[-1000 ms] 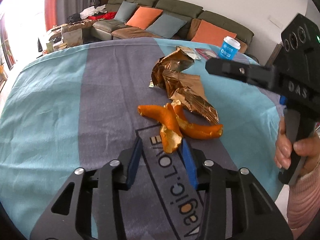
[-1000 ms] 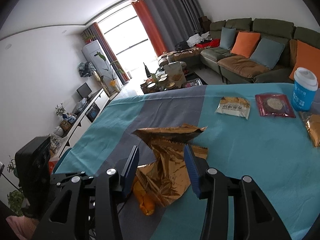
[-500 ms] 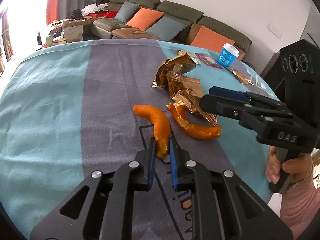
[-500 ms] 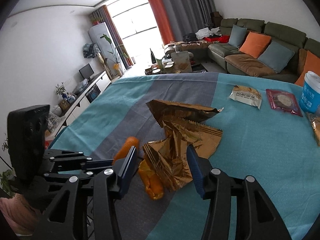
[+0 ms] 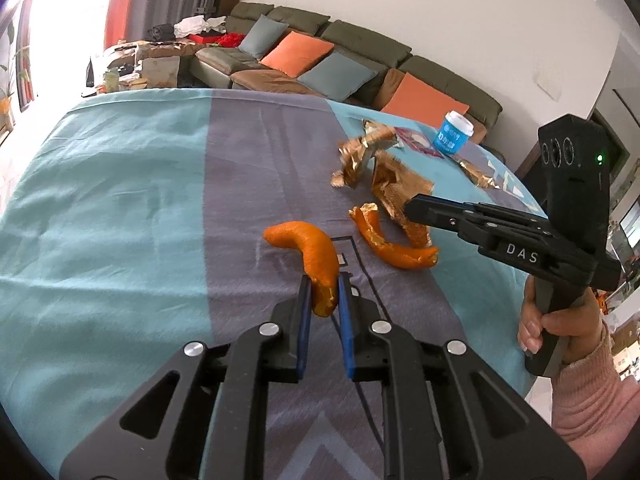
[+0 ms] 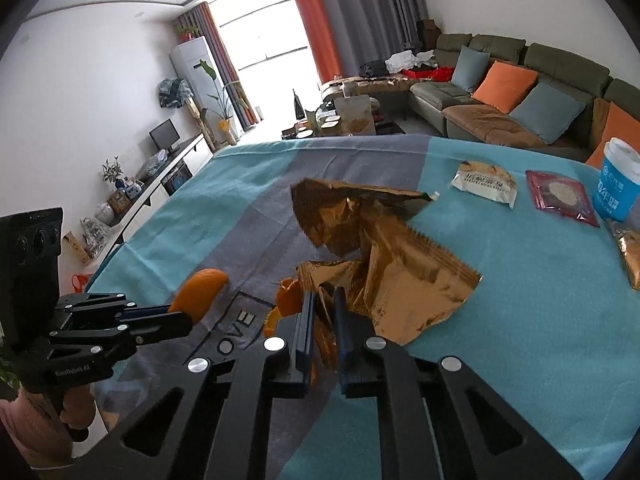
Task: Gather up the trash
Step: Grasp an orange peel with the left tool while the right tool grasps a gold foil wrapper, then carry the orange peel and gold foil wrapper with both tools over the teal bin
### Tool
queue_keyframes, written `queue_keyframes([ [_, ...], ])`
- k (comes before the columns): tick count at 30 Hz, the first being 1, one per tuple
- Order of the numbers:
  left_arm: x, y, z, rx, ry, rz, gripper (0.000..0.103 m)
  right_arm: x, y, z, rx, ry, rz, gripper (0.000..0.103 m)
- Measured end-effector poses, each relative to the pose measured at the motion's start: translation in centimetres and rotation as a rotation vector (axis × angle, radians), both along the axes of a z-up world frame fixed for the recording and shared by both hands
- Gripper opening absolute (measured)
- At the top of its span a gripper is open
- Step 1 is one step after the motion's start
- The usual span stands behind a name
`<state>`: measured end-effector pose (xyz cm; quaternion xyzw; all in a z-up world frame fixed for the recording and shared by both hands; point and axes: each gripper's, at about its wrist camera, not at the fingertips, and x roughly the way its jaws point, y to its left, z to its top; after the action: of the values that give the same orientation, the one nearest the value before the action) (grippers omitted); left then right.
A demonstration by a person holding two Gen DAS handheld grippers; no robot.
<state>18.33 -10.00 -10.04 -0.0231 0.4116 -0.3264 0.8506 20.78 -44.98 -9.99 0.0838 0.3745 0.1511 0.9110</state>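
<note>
Left gripper [image 5: 322, 294]: your blue pads are closed on the near end of a peel [image 5: 308, 256]; the rest of it curves away from the fingers over the grey stripe of the table [image 5: 120, 208], and you cannot tell whether its far end touches the cloth.
Right gripper [image 6: 322, 312]: your fingers are pinched on the near edge of the gold wrapper [image 6: 384, 256]; most of the crumpled foil spreads beyond the tips, toward the far edge.
Second peel [image 5: 394, 246]: you have it lying on the cloth just right of the held peel, apart from it, its far end touching the wrapper; the right gripper's tips sit just beyond it in the left view.
Wrapper position: it lies near the middle of the table, where the grey stripe meets the teal on the right.
Your right hand [image 5: 560, 320]: it is wrapped round the handle, pink sleeve at the wrist, over the right edge of the table.
Cup [image 6: 618, 180]: a blue cup with a white lid stands upright near the far right corner.
Packets: you see a pale packet [image 6: 486, 182] and a red packet [image 6: 562, 196] flat on the teal cloth, side by side, left of the cup and well apart from the wrapper.
Gold packet [image 6: 632, 252]: it lies at the right edge, just nearer than the cup.
</note>
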Motion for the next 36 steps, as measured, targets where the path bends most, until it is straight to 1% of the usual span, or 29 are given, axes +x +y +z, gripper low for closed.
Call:
queue_keyframes([
  [7,-1.2,2.0,1.1,-0.012,-0.033,0.025,0.013,-1.1,-0.5,0.9,0.022,-0.028,-0.016,0.007],
  [17,-2.5,4.8,2.2,-0.034,-0.055,0.068,0.013,-3.4,-1.1,3.4,0.102,-0.077,-0.014,0.007],
  [20,-3.0,5.6,2.5,-0.034,-0.067,0.081,0.013,-3.9,-0.8,4.0,0.122,-0.087,0.006,0.007],
  [30,-4.4,9.2,3.2,-0.037,-0.092,0.145,0.013,-5.6,1.3,6.1,0.139,-0.148,0.070,0.007],
  [36,-5.4,11.5,4.0,-0.035,-0.121,0.188,0.013,-5.6,3.7,7.0,0.155,-0.167,0.145,0.007],
])
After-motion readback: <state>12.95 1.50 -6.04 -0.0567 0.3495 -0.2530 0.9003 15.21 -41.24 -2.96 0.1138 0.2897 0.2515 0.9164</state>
